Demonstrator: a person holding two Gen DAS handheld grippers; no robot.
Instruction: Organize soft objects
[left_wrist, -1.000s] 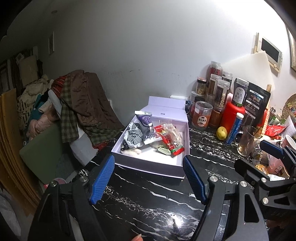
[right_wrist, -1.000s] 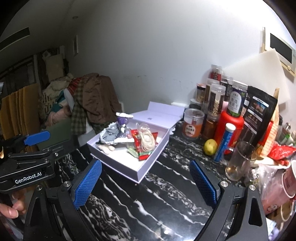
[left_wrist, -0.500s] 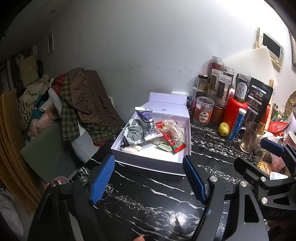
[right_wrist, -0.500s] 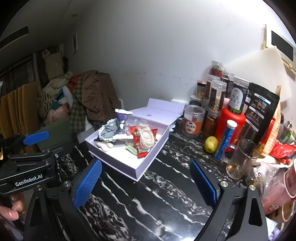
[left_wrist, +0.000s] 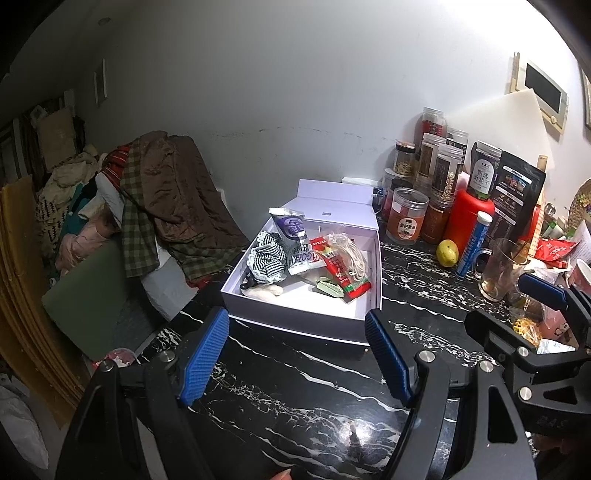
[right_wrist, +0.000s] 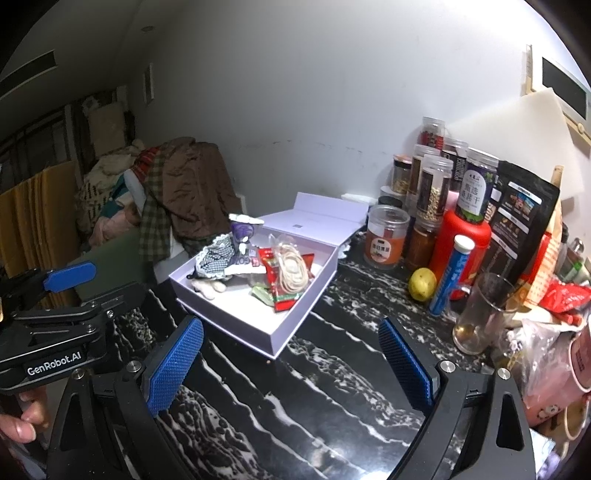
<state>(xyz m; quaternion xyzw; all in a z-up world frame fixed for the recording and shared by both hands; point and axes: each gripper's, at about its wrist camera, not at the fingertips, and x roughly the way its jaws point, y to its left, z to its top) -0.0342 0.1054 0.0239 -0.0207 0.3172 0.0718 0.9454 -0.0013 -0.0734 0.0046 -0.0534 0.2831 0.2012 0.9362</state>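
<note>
An open lilac box (left_wrist: 295, 321) (right_wrist: 291, 334) lies on the black marble counter (left_wrist: 280, 398), its lid folded back. Inside lie a checked cloth scrunchie (left_wrist: 267, 256) (right_wrist: 214, 258), a silver-purple pouch (left_wrist: 295, 240), a red snack packet (left_wrist: 341, 271) (right_wrist: 275, 275), a bag of cream bands (left_wrist: 349, 251) (right_wrist: 291, 269), a green sachet (left_wrist: 328, 288) and a pale soft piece (left_wrist: 262, 292) (right_wrist: 207, 286). My left gripper (left_wrist: 297, 356) hovers open just in front of the box, nothing between its blue pads (left_wrist: 205, 354). My right gripper (right_wrist: 291, 363) is open and empty too, to the box's right.
Jars (left_wrist: 406, 221), a red canister (left_wrist: 469, 218), a blue tube (left_wrist: 474, 243), a lemon (left_wrist: 447, 252), a glass mug (right_wrist: 480, 314) and bags (right_wrist: 524, 218) crowd the right of the counter. Clothes (left_wrist: 162, 195) are heaped over furniture beyond the left edge. A hand (right_wrist: 22, 421) holds the left gripper.
Almost nothing differs. The box sits slightly lower and nearer in the left wrist view; both grippers stay open and empty.
</note>
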